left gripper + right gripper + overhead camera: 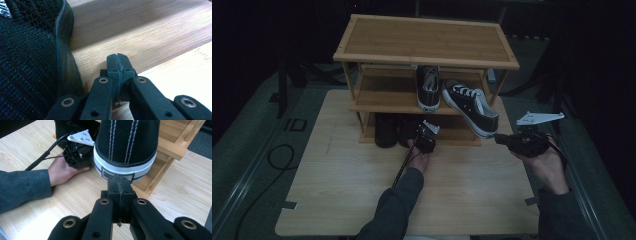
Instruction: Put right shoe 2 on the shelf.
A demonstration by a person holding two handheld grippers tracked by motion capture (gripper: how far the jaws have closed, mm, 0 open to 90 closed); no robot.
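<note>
A three-tier bamboo shoe rack [427, 40] stands on the wooden table [362, 190]. One dark canvas sneaker [428, 87] sits upright on the middle shelf. A second matching sneaker [469, 107] [127, 142] lies tilted, toe on that shelf and white-soled heel out past the front edge. My right gripper [501, 138] [120, 180] is shut, its tip against that heel. A pair of black shoes [394, 131] stands on the bottom shelf. My left gripper [422, 132] [117, 58] is shut and empty, low beside the black mesh shoe [30, 62].
The rack's front rail [172, 148] runs just under the hanging heel. A person's left hand [62, 171] rests on the table in front of the bottom shelf. A black cable [279, 155] loops on the floor to the left of the table.
</note>
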